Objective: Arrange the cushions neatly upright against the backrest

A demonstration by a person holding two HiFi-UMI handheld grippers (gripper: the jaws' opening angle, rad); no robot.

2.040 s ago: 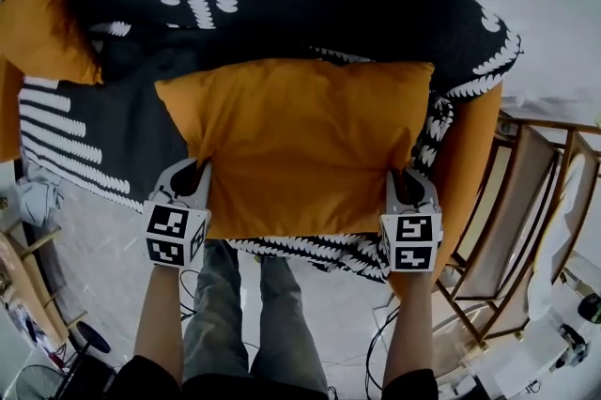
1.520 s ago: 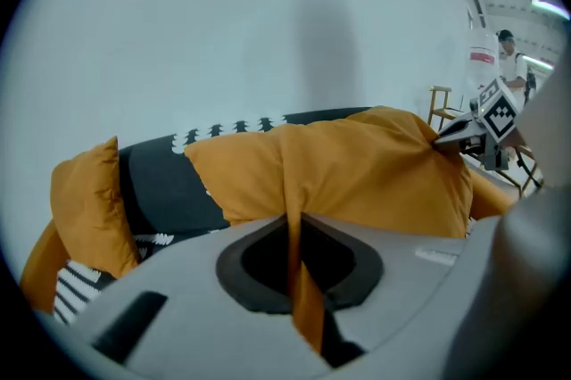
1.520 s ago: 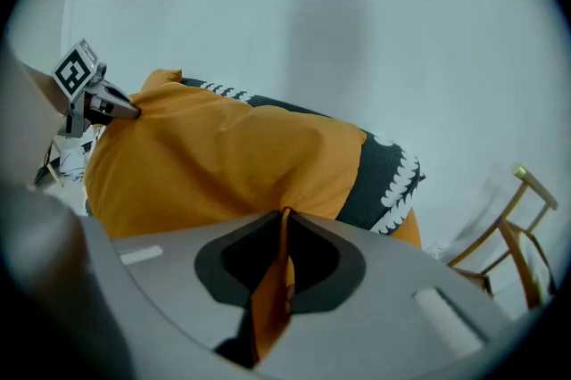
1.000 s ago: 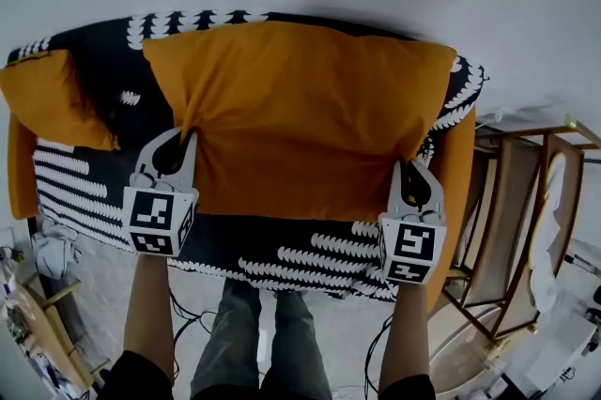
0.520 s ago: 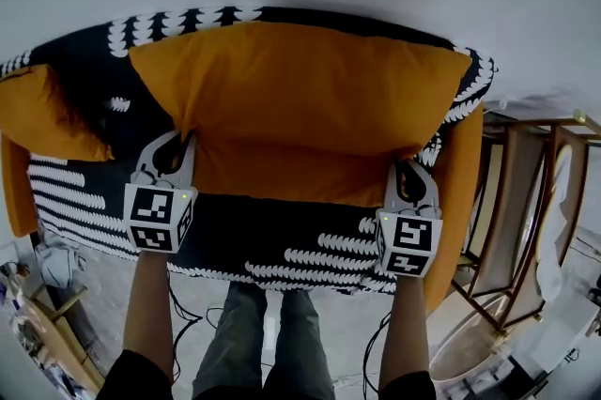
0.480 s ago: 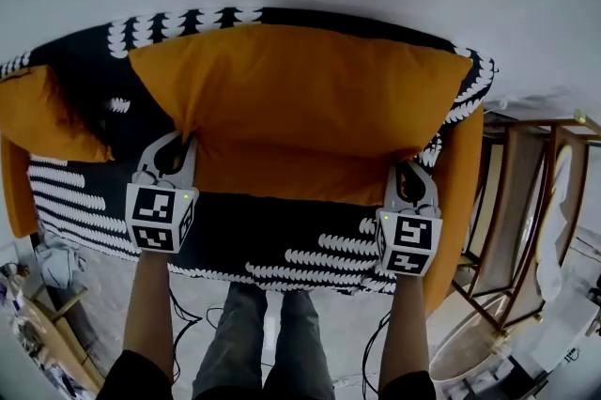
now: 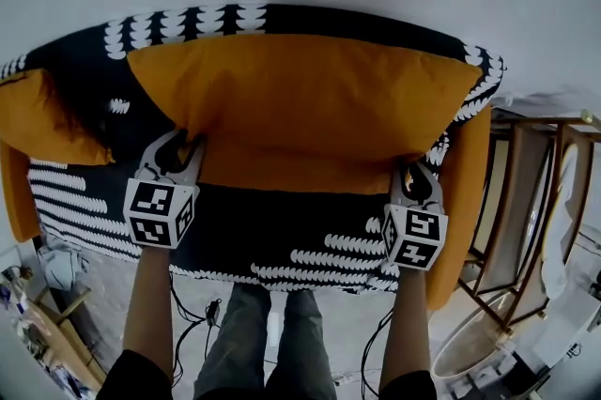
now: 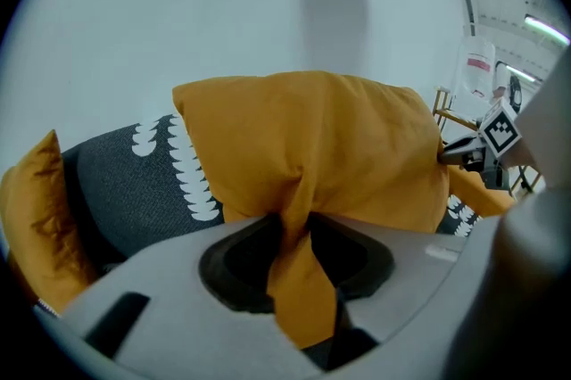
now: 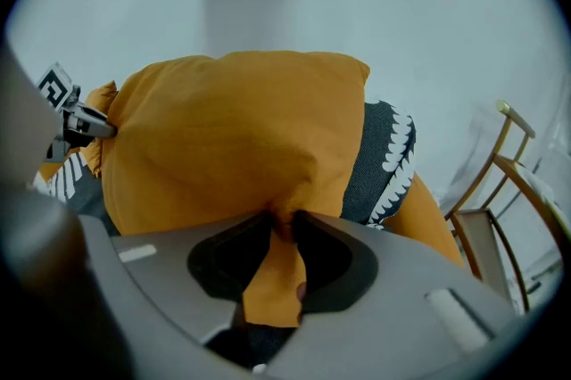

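Note:
A large orange cushion (image 7: 300, 107) stands upright against the black-and-white patterned backrest (image 7: 310, 18) of the sofa. My left gripper (image 7: 178, 145) is at its lower left corner and my right gripper (image 7: 413, 171) at its lower right corner. In the left gripper view the corner cloth (image 8: 299, 280) hangs between the jaws of the left gripper (image 8: 294, 222). In the right gripper view a fold of the cushion (image 9: 223, 137) runs between the jaws of the right gripper (image 9: 281, 222). Both pairs of jaws have just been opening and now sit loosely around the cloth.
A second orange cushion (image 7: 38, 116) leans in the sofa's left corner. The patterned seat (image 7: 282, 229) lies below the grippers. An orange armrest (image 7: 460, 201) ends the sofa on the right, with a wooden chair frame (image 7: 526, 201) beside it. Cables lie on the floor by the person's legs.
The cushion came down from in front of me to rest on the seat against the backrest. Both grippers sank with it. Their jaws spread slightly around the corners.

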